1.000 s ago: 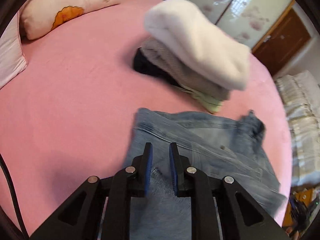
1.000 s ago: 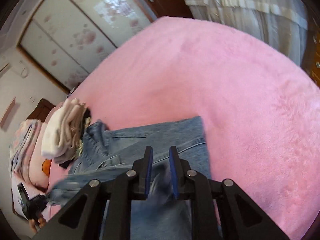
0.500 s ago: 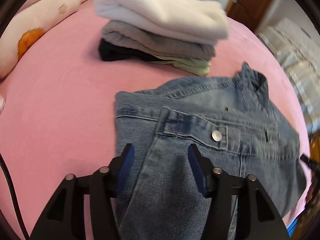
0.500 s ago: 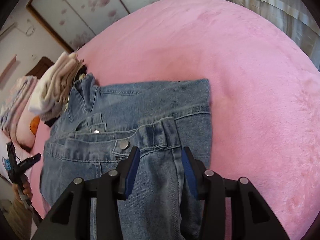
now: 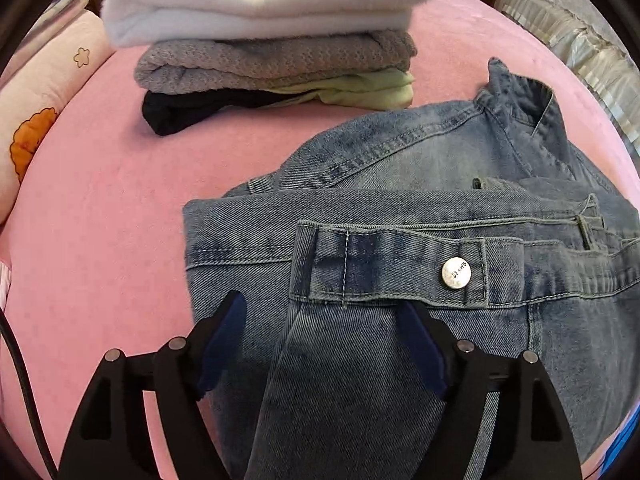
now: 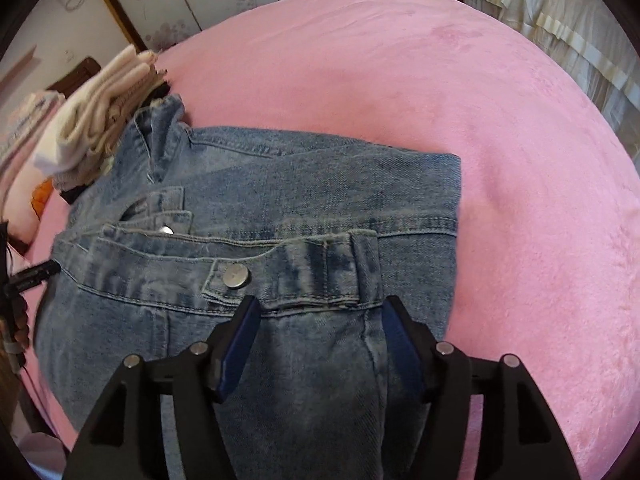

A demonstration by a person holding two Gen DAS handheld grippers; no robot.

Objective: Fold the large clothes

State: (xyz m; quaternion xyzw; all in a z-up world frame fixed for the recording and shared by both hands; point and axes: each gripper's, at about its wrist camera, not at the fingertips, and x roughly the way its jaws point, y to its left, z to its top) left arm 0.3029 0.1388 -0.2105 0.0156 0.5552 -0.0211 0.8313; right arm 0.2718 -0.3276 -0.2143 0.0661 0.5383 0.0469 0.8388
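A light blue denim jacket (image 5: 420,184) lies folded on the pink bed; it also shows in the right wrist view (image 6: 304,184). A cuffed sleeve end with a metal button (image 5: 455,273) lies across the top. My left gripper (image 5: 320,312) is open, its blue pads either side of the sleeve just below the cuff. My right gripper (image 6: 318,316) is open too, straddling the other sleeve below its buttoned cuff (image 6: 236,275). Neither gripper pinches the cloth.
A stack of folded clothes (image 5: 272,28), white on grey on green and black, stands beyond the jacket; it shows at the left in the right wrist view (image 6: 92,128). A pillow (image 5: 44,112) lies at the left. Pink bed (image 6: 500,160) stretches right. Curtains (image 6: 560,20) hang beyond.
Both grippers were shut on the denim a second ago and have opened wide, letting the sleeves down onto the jacket. Both views have moved closer to the jacket.
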